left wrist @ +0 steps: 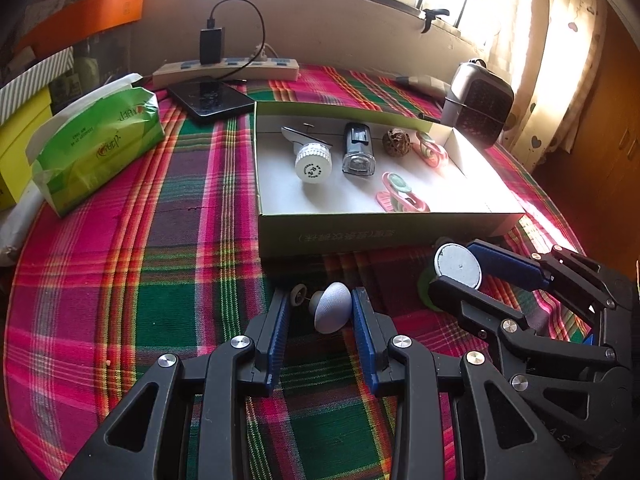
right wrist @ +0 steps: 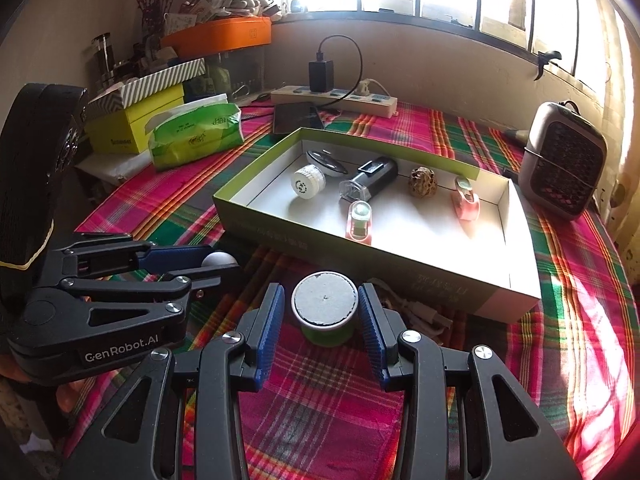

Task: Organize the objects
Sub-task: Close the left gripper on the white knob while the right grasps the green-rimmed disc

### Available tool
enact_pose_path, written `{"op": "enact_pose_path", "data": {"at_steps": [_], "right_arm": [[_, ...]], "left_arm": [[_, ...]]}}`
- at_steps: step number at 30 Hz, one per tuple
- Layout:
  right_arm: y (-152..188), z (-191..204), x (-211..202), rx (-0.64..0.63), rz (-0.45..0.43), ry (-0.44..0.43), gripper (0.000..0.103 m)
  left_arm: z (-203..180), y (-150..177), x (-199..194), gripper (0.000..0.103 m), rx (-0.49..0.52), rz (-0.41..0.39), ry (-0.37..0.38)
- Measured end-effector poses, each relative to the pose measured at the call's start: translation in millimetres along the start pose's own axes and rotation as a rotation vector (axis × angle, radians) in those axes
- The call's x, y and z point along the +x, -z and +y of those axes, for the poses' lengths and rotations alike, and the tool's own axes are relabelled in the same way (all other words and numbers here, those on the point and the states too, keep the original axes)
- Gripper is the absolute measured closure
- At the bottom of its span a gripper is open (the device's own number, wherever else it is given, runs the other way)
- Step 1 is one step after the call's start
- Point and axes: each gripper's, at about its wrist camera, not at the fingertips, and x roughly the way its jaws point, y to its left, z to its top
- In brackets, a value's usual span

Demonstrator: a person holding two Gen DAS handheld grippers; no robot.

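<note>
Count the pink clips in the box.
2. One pink clip lies near the box's front wall, beside the clear-capped black gadget. The other lies toward the right end, past the brown ball. None seems hidden.

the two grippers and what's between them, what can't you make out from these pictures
- Left gripper: whether its pads press the white knob; the left pad looks clear of it, the right unclear.
- White knob, right wrist view: mostly hidden behind the left gripper's finger.
- Right gripper: slim gaps seem to flank the green spool; contact is uncertain.
- Green spool, left wrist view: its body is hidden by the right gripper's finger.
- Box print: too small.
</note>
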Motion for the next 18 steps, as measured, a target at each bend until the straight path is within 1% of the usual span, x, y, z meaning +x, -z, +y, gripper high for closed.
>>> {"op": "enact_pose_path", "data": {"at_steps": [11,16,18], "right_arm": [[-2.5,4.0,3.7,-0.011,0.001,0.025,0.063],[-2.5,0.4,2.2,0.012,-0.005,0.016,0.063],[-2.5,-0.8,1.4,0.02,-0.009,0.011,0.067]], "left_arm": [[0.7,-0.1,0.3,0.074,0.0,0.0,-0.001],[1.1,-0.1,-0.2,0.074,0.001,0.0,-0.002],[1.3,-0.1,-0.4,0.074,0.0,0.001,-0.001]]}}
